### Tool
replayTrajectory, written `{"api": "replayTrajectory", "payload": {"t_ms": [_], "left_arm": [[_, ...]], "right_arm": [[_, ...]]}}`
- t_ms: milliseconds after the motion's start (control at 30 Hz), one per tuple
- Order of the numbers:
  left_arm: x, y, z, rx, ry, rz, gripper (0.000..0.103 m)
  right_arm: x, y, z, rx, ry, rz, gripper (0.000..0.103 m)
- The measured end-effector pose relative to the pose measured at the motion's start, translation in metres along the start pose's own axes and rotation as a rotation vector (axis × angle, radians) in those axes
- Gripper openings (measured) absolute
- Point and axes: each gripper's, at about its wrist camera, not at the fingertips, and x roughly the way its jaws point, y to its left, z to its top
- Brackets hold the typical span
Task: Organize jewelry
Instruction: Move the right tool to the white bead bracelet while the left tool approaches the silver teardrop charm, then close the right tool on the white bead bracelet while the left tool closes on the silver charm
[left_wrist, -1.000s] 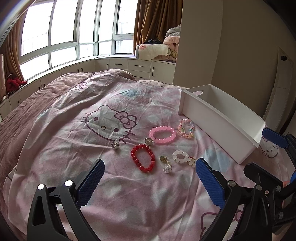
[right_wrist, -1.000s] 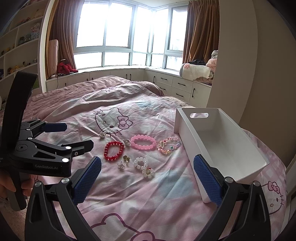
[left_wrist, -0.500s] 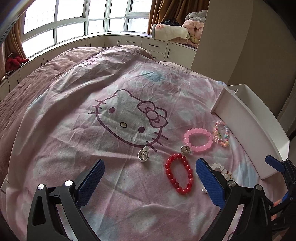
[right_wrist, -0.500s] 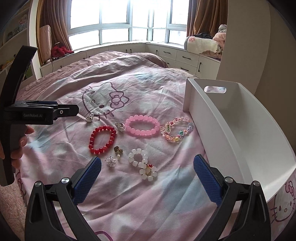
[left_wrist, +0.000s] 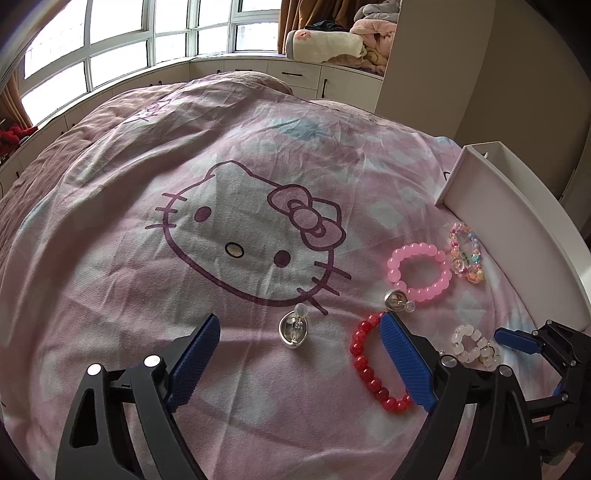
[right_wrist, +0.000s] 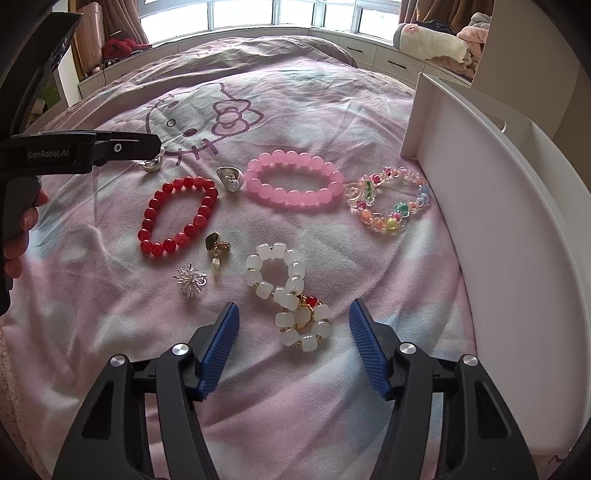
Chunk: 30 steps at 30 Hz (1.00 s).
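Jewelry lies on the pink bedspread. My left gripper (left_wrist: 299, 354) is open, its jaws either side of a silver earring (left_wrist: 293, 329), just short of it. My right gripper (right_wrist: 293, 347) is open around the near end of a white bead bracelet (right_wrist: 286, 291). In the right wrist view lie a red bracelet (right_wrist: 177, 216), a pink bracelet (right_wrist: 293, 182), a multicoloured bracelet (right_wrist: 388, 205), a second silver earring (right_wrist: 229, 178), a gold earring (right_wrist: 216, 249) and a spiky silver brooch (right_wrist: 190, 282). The left gripper (right_wrist: 149, 146) shows there above the first earring.
A white open bin (right_wrist: 491, 206) stands on the bed right of the jewelry; it also shows in the left wrist view (left_wrist: 517, 229). A window seat with cabinets and piled blankets (left_wrist: 332, 40) lies beyond the bed. A hand (right_wrist: 18, 229) holds the left gripper.
Both grippers have moved forward and down toward the bed. The left one has closed in on the silver earring, the right one on the white bracelet. Both stay open.
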Motion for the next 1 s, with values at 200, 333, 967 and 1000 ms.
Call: {"api": "replayTrajectory", "payload": {"t_ms": [200,333,967,1000], "left_arm": [[0.014,0.004,-0.006,-0.024,0.048,-0.058,0.052],[0.017,0.006,-0.010,-0.033,0.058,-0.078,0.040],[-0.003,0.000,-0.007,-0.015,0.015,-0.011,0.063],[0.000,0.000,-0.007,-0.018,0.022,-0.010,0.064]], "right_arm": [[0.001,0.000,0.001,0.007,0.024,0.072,0.029],[-0.001,0.003,-0.002,0.016,0.027,0.101,0.025],[-0.040,0.013,-0.038,0.083,-0.022,0.148,0.011],[-0.040,0.011,-0.039,0.087,-0.020,0.147,0.011]]}}
